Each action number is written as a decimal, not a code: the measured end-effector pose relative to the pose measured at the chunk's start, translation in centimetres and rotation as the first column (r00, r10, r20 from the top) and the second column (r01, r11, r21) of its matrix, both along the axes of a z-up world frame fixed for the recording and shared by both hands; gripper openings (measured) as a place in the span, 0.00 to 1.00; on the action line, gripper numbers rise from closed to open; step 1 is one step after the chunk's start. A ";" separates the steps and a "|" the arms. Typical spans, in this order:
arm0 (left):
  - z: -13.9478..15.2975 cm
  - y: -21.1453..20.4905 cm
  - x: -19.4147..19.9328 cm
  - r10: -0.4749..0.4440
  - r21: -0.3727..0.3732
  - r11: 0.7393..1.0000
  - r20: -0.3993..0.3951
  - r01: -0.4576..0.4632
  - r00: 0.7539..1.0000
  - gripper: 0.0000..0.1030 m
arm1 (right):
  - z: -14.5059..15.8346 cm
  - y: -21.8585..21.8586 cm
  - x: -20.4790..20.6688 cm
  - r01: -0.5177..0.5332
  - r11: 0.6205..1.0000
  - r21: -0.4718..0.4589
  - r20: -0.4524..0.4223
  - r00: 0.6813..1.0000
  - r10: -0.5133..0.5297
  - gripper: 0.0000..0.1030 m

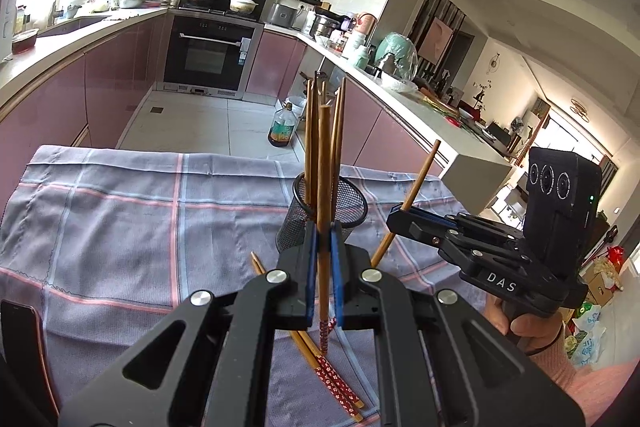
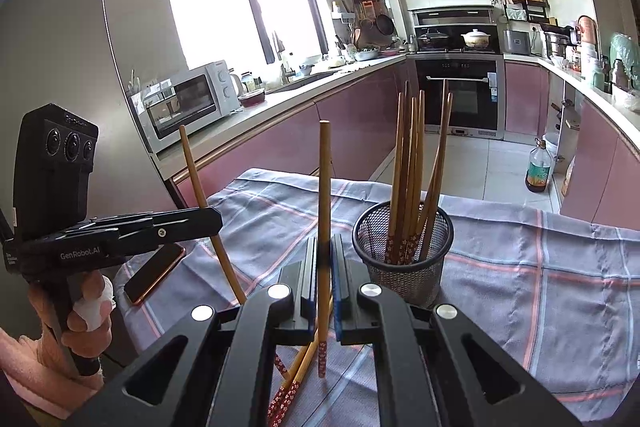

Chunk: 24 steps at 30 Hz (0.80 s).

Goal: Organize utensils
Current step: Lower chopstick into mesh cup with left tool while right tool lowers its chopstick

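The chopsticks are slim brown wooden sticks with a red band of small white flowers at the thick end. The left gripper (image 1: 323, 259) is clamped on 1 chopstick (image 1: 323, 187), held upright with its patterned end hanging just below the blue pads. The right gripper (image 2: 325, 267) is likewise closed on 1 upright chopstick (image 2: 325, 187), patterned end down.

The surface is covered by a grey-blue cloth (image 2: 540, 267) crossed with pink and pale lines, in a kitchen with pink cabinets (image 2: 360, 123), a black oven (image 2: 460, 99), a white microwave (image 2: 188, 99) and a bright window. A phone (image 2: 154, 273) lies on the cloth under the left gripper.

A black mesh holder (image 2: 402, 255) stands just ahead and right of the right gripper, with about 7 chopsticks standing in it, patterned ends down. From the left gripper it sits straight ahead, just beyond the fingertips. Loose chopsticks (image 1: 336, 383) lie on the cloth beneath both grippers.
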State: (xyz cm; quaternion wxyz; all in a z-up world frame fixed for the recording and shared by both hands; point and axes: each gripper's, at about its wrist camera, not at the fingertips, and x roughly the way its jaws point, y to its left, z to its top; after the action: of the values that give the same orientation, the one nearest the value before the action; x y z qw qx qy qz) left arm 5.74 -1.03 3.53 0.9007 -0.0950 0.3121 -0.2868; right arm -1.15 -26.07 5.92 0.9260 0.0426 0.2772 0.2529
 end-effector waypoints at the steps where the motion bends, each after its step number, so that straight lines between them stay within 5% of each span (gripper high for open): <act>1: 0.2 -0.1 0.0 -0.003 -0.001 1.000 0.003 0.003 1.000 0.07 | 0.1 0.0 0.0 0.004 1.000 -0.001 0.006 1.000 -0.004 0.05; 24: 4.6 -2.4 1.3 -0.018 0.000 1.000 0.132 0.018 0.991 0.07 | 3.7 -1.6 -0.1 0.036 0.999 -0.003 0.109 0.993 -0.035 0.05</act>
State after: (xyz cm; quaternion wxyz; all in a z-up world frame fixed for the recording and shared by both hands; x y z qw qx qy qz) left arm 7.01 -3.44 8.16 0.9166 -0.0735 0.2526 -0.3009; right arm -1.27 -27.63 9.61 0.9441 0.0316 0.2260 0.2377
